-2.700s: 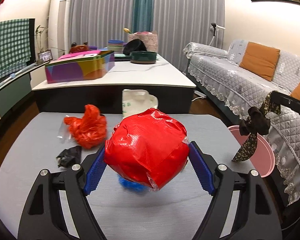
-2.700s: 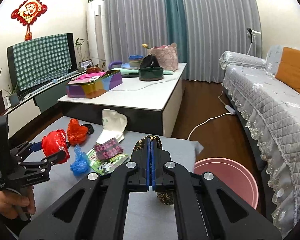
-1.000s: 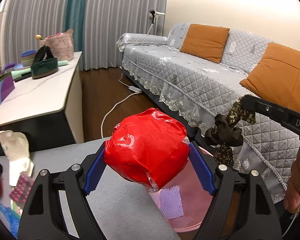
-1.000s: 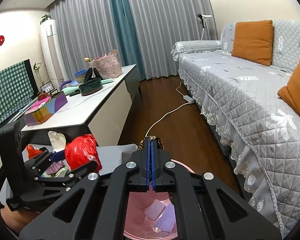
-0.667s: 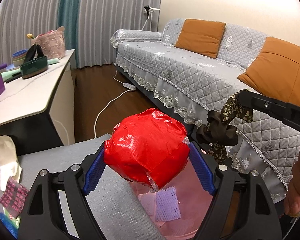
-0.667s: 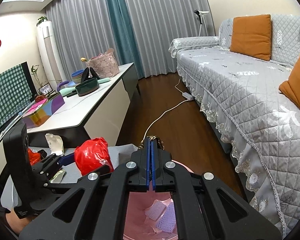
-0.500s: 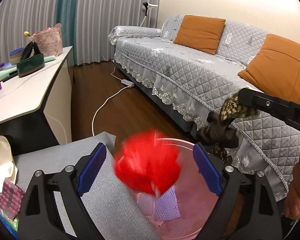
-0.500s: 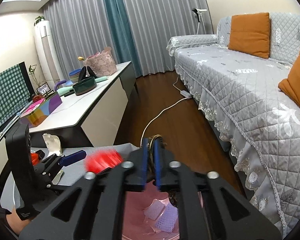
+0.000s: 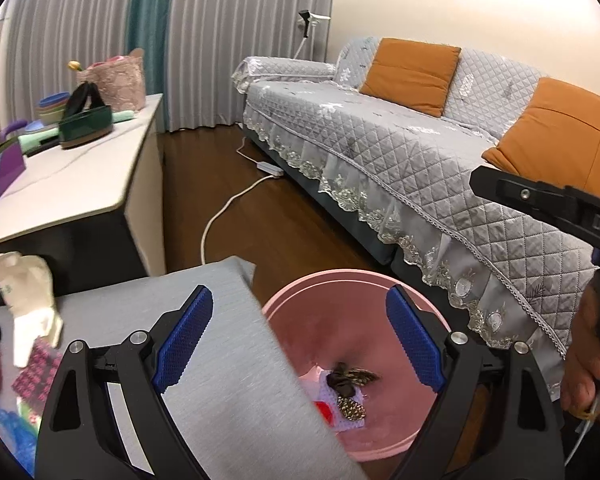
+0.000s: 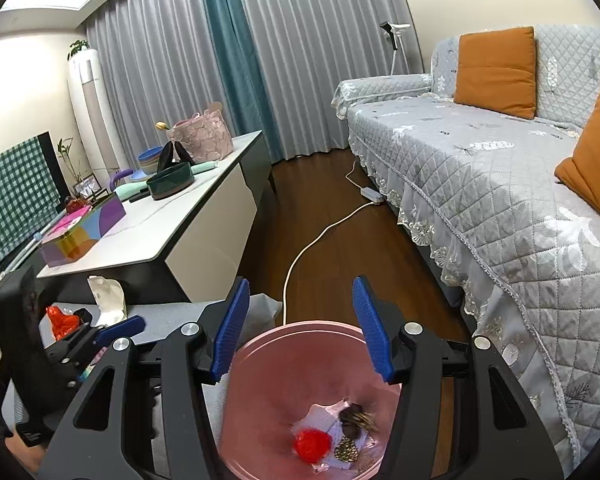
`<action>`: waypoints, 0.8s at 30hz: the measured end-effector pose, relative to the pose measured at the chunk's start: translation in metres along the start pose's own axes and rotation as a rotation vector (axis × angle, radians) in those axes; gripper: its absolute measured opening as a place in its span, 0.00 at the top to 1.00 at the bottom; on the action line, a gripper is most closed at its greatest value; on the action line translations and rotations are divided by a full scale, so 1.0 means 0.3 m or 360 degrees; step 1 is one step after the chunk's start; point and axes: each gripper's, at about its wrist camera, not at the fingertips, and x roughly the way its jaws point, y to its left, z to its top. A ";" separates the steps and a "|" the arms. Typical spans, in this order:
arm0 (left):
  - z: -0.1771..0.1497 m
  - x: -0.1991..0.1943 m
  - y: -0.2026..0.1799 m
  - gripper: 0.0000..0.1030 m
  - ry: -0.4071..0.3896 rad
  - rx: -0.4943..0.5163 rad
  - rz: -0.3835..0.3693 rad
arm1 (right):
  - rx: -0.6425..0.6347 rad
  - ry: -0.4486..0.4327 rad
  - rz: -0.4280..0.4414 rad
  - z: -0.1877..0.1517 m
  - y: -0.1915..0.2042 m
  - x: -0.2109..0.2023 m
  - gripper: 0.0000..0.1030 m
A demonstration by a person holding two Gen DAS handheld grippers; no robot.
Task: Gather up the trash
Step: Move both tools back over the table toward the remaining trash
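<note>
A pink trash bin (image 9: 364,280) (image 10: 300,330) stands on the floor beside the grey mat. Inside it lie a red plastic ball of trash (image 10: 311,445), a dark patterned wrapper (image 10: 354,420) (image 9: 348,380) and pale mesh scraps. My left gripper (image 9: 300,340) is open and empty above the bin's near rim. My right gripper (image 10: 302,326) is open and empty over the bin. More trash lies on the grey mat (image 9: 220,380): a white bag (image 9: 28,292), an orange-red bag (image 10: 62,320), a pink-black packet (image 9: 36,368).
A white low table (image 10: 172,216) with a colourful box, green bowl and pink basket stands behind the mat. A grey sofa (image 10: 500,184) with orange cushions runs along the right. A white cable (image 10: 320,236) crosses the wood floor.
Both grippers carried their trash from the mat to the bin, then opened. The red ball and the dark wrapper dropped into the bin.
</note>
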 end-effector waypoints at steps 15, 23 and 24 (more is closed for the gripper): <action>-0.077 -0.343 0.220 0.17 -0.0136 -0.0054 0.0200 | -0.0045 0.0017 0.0161 -0.067 0.232 -0.013 0.47; -0.132 -0.512 0.412 0.17 -0.0178 -0.0107 0.0360 | -0.0114 0.0020 0.0305 -0.110 0.423 -0.024 0.48; -0.139 -0.525 0.431 0.17 -0.0182 -0.0114 0.0375 | -0.0113 0.0017 0.0321 -0.113 0.445 -0.022 0.48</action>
